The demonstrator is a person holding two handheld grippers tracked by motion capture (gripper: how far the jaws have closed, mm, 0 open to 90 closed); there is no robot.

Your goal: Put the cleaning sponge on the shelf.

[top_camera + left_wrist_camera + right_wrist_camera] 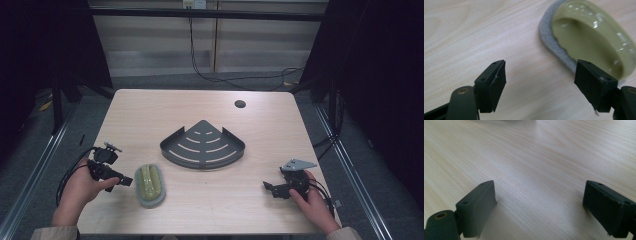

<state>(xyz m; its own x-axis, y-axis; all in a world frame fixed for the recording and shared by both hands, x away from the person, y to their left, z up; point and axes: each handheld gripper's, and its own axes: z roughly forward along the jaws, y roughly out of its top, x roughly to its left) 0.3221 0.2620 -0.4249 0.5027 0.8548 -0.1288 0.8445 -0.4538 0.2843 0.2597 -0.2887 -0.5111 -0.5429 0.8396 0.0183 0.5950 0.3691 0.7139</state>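
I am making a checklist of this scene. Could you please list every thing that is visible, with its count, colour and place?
soap dish: one, olive-green with a grey rim, near left of the table, beside the left gripper.
corner shelf: one, dark grey, slotted, middle of the table.
table: one, light wood, with a dark round hole near its far edge.
cables: black, on the floor behind the table.
left gripper: one, black, jaws open, near left.
right gripper: one, black, jaws open, near right.
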